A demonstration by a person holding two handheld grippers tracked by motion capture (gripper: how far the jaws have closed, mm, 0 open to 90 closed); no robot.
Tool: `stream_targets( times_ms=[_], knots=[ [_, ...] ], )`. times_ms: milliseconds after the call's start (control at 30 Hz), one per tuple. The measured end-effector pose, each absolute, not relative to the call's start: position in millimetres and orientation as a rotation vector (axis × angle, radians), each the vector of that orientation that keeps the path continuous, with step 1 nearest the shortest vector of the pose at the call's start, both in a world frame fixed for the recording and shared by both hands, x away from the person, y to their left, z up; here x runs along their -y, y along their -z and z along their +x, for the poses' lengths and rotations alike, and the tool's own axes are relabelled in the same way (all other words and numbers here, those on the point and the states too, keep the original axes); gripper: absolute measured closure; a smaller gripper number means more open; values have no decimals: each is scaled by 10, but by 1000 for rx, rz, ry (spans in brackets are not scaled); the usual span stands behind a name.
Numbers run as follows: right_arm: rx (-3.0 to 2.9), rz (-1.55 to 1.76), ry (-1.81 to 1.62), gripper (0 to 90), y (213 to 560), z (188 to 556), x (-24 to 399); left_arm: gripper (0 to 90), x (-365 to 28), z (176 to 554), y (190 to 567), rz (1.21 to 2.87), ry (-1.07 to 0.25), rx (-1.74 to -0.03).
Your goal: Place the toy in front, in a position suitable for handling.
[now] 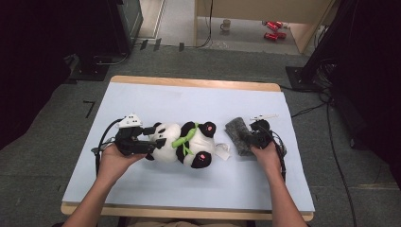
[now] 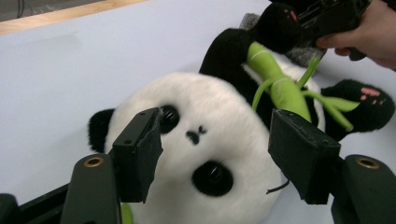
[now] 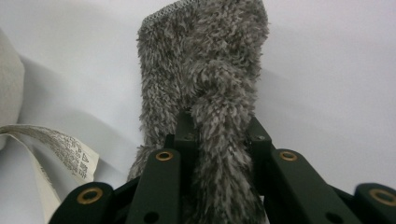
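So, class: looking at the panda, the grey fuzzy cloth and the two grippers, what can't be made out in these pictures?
- Print on the white tag: right gripper view, too small and blurred.
- Grey fuzzy cloth: its lower part is hidden by the right gripper pinching it.
- Panda: its chin is cut off by the bottom edge, left gripper view.
- Red items on the floor: high view, too small to identify.

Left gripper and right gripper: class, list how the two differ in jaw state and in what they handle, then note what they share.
The left gripper has open jaws either side of the panda toy's head; the right gripper is shut on the grey fuzzy cloth. The left one faces a plump stuffed toy, the right one pinches a fold of flat cloth. Both are black, hand-held, low over the table.
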State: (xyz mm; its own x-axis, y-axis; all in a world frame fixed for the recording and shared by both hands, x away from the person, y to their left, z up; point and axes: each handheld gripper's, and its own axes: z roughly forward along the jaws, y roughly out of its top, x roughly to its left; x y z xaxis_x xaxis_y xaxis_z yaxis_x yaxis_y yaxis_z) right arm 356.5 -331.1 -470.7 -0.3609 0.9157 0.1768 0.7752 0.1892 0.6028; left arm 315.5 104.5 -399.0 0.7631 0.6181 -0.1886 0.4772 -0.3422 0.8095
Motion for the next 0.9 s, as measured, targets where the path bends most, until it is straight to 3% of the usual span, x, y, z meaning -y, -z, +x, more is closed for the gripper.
stream_targets(
  times_ms=[400,900],
  knots=[
    [-2193,1694,-951,767,4646,3536,3395,337,-1273,3160,4201,1975,-187,-856],
    [-2208,1678,-949,769,4467,3443,3372,316,-1253,3162,4393,2005,-153,-863]
  ],
)
